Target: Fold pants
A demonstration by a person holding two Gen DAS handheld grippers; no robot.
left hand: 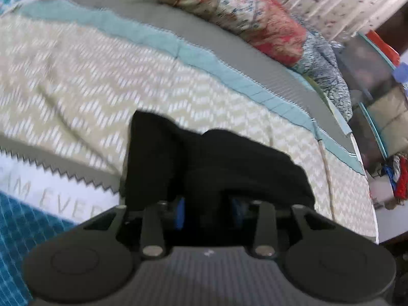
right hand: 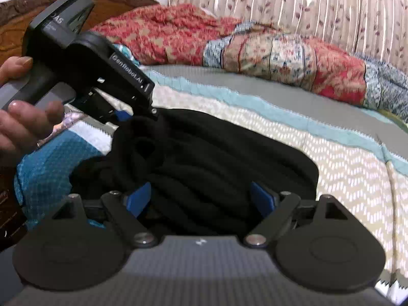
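- The black pants (right hand: 204,163) lie bunched in a rumpled heap on the chevron-patterned bedspread (right hand: 344,168), near the bed's front edge, with a floral quilt (right hand: 267,51) rolled up well behind them by the striped curtain (right hand: 306,5).
- The right gripper (right hand: 201,199) hangs just over the heap with its blue-padded fingers (right hand: 139,199) spread wide; the cloth shows between them, but the pads press on nothing.
- The left gripper (left hand: 207,211) is partly closed, and black fabric drapes over and between its blue fingers (left hand: 179,211). In the right wrist view its tips sink into the far left edge of the heap, so it looks to be pinching a fold of the pants, though the cloth hides the contact itself.
- A person's hand (right hand: 23,117) holds the left gripper's handle at the left of that view.
- Judged from its deep, rope-like folds, the fabric is soft, limp and fairly thick, probably a knit. It should be light to lift yet sag at once, keeping no shape of its own.
- It does not look slippery or fragile; a firm pinch should hold.
- Because the black creases hide the seams, the waistband and hems cannot be told apart here.
- The best holds would likely be two corners of one edge, waistband or hem, held apart so the pants hang flat before folding.
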